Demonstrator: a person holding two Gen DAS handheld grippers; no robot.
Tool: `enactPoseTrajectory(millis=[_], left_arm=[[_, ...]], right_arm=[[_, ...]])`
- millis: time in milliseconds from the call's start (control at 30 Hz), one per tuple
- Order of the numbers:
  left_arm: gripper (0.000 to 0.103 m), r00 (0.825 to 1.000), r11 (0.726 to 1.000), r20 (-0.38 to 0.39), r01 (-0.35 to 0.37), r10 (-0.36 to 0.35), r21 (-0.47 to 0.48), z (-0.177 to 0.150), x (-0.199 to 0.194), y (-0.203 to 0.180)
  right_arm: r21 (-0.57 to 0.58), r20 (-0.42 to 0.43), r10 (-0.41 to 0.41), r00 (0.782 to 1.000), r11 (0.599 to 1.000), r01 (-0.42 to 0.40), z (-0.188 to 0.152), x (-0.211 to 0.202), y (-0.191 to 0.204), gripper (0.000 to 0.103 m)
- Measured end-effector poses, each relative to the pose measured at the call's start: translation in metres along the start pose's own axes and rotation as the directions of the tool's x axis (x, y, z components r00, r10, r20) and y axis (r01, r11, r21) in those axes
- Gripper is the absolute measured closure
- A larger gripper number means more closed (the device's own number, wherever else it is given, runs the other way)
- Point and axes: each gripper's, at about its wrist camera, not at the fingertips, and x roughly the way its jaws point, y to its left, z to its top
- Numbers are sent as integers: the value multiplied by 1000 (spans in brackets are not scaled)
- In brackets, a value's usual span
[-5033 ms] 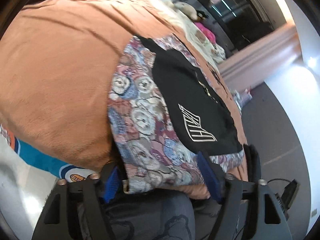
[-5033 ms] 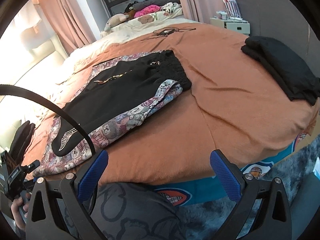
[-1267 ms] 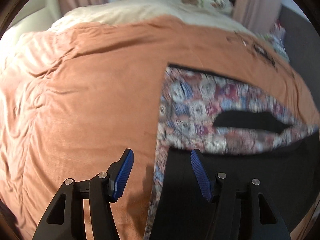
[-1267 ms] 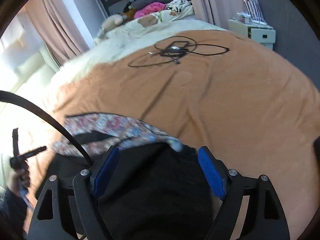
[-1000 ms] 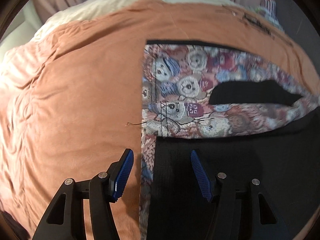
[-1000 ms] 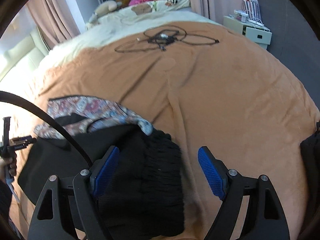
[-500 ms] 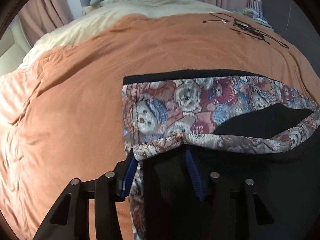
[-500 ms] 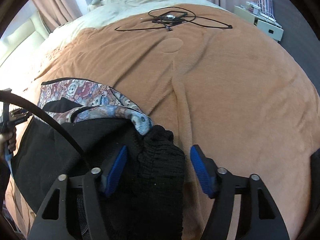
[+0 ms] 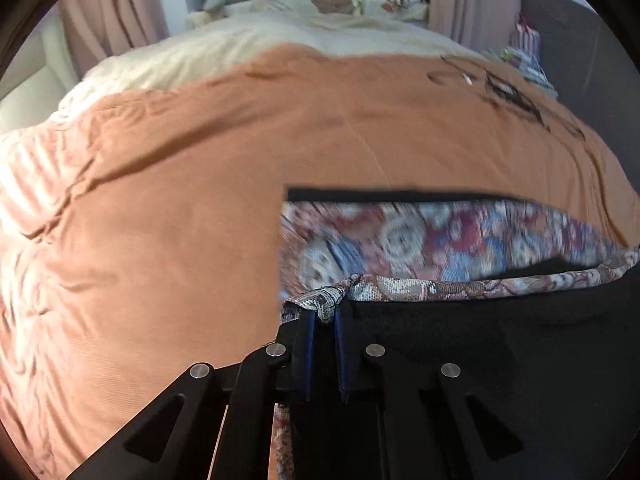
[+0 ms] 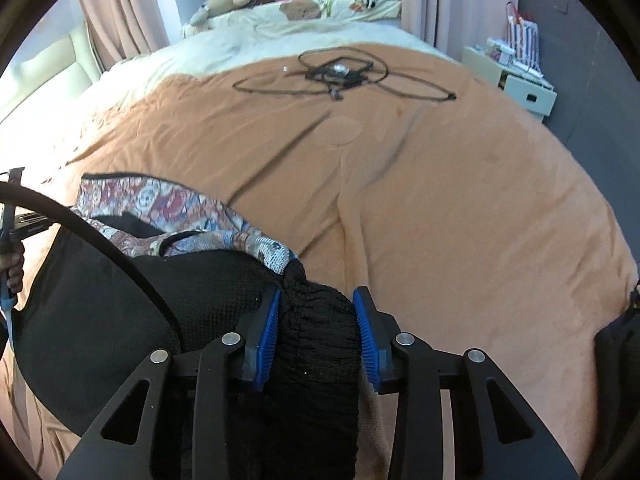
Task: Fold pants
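**Both tongs on the near edge of the pants, fold about to be carried**

At the left, the left gripper [image 9: 323, 320] has its blue pads pressed nearly together, pinching the patterned corner of the pants [image 9: 400, 240], which bunches into a small tuft above the fingertips. The pants lie on the orange blanket [image 9: 180, 200], black cloth on the near side and the bear-print panel beyond it, with a thin black edge along the far side. To the right, the right gripper [image 10: 316, 308] straddles the thick, ribbed black waistband [image 10: 316, 340]; its jaws are closing, and the pads already touch the gathered cloth on both sides.

The pants look soft and limp, with a heavier woven panel and a bulky elastic band. They will likely sag between the two holds and drag on the blanket's nap, so both corners probably need to rise together. The waistband end gives the firmer purchase; the thin corner at the left could slip out of a shallow pinch.

Much of the left view is blurred, so the print and the far hem are hard to read. The near part of the pants is hidden under both grippers. A black cable [image 10: 340, 72] lies well beyond on the blanket, and a dark garment [image 10: 624, 340] is cut off at the right edge
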Motion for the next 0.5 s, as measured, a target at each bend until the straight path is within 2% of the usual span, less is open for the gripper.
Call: enactPoseTrajectory(millis=[167,267,500], left_arm=[[93,999,999,19,-35,36,-35,23,-8,9],[93,997,997,9,-73,73,-35,35,1,7],[93,994,993,-24,-110,109,-45,49,32,6]], right_arm=[[-18,14,-20,1000,1000,20,7,3,10,70],[-21,10,-35,999,999,36,13,12,14,70],[-51,-25,-92,995,995,91,30,47,22,70]])
